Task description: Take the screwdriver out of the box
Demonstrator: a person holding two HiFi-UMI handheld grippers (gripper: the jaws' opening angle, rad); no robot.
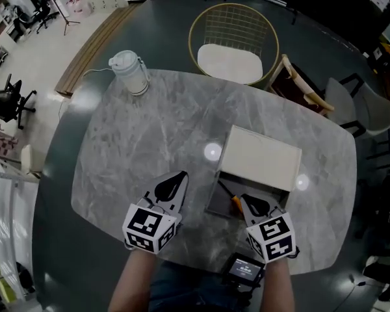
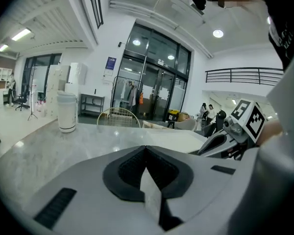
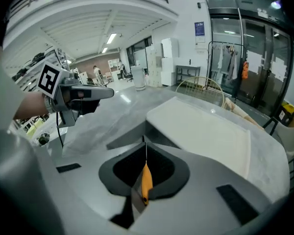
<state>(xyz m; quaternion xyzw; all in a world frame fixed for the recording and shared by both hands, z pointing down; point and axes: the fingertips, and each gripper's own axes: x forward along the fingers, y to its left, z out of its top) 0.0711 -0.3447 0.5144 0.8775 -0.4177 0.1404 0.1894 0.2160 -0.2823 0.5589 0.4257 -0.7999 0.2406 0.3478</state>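
Grey marble tabletop (image 1: 136, 155) carries a shallow dark-grey box (image 1: 216, 203), its white rectangular lid (image 1: 260, 158) lying open beyond it. Orange-handled screwdriver (image 1: 236, 204) lies inside the box, just under the right gripper (image 1: 245, 200). Its jaws are clenched together, nothing pinched. Left gripper (image 1: 181, 175) is also clenched empty, over bare table beside the box. Blue wall sign (image 3: 199, 28): print too small to read.

My left gripper (image 1: 179, 176) pointed away from me, tilted only a little downward, its jaws pressed together. My right gripper (image 1: 245, 201) sat apart on its right, tipped more steeply down, jaws likewise closed tip to tip. My left forearm (image 1: 127, 285) and right forearm (image 1: 277, 288) reached in from the near side, each gripper's marker cube nearest me.
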